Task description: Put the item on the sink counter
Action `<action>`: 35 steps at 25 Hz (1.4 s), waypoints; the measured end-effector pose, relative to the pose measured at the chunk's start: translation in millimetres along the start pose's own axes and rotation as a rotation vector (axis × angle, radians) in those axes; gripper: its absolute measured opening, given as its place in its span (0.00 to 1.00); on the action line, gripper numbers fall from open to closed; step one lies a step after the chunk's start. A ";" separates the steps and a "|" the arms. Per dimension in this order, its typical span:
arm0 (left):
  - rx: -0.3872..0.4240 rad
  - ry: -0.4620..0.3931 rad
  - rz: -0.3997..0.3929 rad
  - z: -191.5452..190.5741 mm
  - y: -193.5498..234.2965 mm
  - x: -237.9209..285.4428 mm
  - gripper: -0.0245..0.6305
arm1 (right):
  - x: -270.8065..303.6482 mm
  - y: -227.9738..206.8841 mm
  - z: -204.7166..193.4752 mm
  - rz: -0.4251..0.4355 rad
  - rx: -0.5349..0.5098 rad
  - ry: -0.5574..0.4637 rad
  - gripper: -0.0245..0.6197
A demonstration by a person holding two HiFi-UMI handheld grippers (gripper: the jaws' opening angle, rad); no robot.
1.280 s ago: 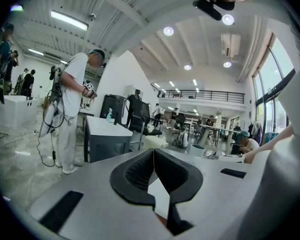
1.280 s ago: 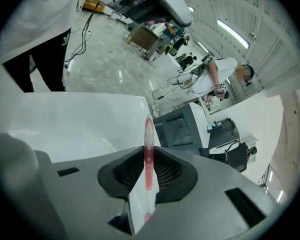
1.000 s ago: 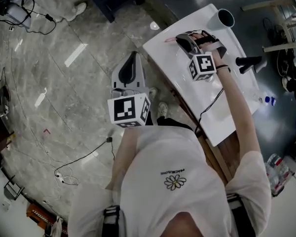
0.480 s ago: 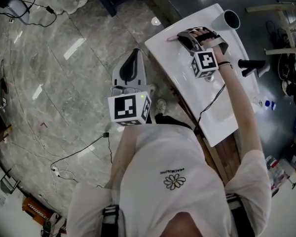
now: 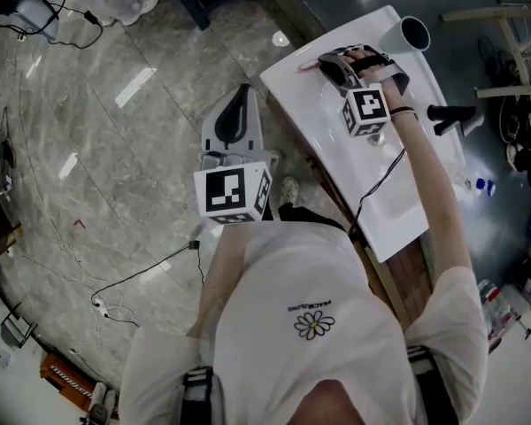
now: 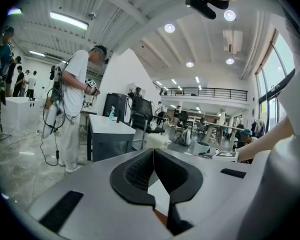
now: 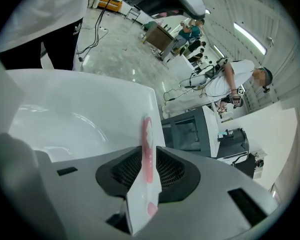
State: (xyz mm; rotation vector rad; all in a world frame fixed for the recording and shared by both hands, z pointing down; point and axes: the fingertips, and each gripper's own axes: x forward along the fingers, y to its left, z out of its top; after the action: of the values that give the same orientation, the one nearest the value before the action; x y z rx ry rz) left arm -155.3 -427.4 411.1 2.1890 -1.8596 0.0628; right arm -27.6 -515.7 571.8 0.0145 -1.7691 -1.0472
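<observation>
The item is a thin white packet with pink marks [image 7: 147,134]. It stands on edge between the pads of my right gripper [image 7: 149,153], whose jaws are opening, with a slim gap beside the packet. In the head view my right gripper [image 5: 329,65] is low over the far left corner of the white sink counter [image 5: 398,211], and the packet's pink tip [image 5: 308,65] pokes out past the jaws. My left gripper [image 5: 239,103] hangs over the floor, left of the counter. Its pads [image 6: 140,171] meet with nothing between them.
A grey cup [image 5: 405,34] stands at the counter's far end and a black tap [image 5: 451,113] on its right side. The basin [image 7: 55,129] lies left of the packet. Cables [image 5: 142,282] trail over the marble floor. People and desks stand beyond.
The right gripper has stayed at the counter's far left corner with the packet between its jaws. The left gripper has hardly moved.
</observation>
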 end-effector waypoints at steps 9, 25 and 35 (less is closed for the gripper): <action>0.009 -0.028 -0.025 11.1 -7.8 -7.6 0.06 | -35.8 -25.1 8.4 -0.058 0.189 -0.031 0.23; 0.182 -0.226 -0.213 94.8 -87.7 -28.4 0.06 | -307.4 -146.9 49.4 -0.966 0.947 -0.493 0.08; 0.246 -0.311 -0.313 120.7 -142.6 -42.5 0.06 | -348.3 -63.3 40.6 -1.184 1.267 -0.403 0.08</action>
State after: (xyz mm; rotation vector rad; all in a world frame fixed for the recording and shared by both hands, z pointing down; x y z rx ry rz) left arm -40.6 -394.1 261.3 2.7735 -1.7033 -0.1239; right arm 75.6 -369.1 263.9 1.9054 -2.5441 -0.4328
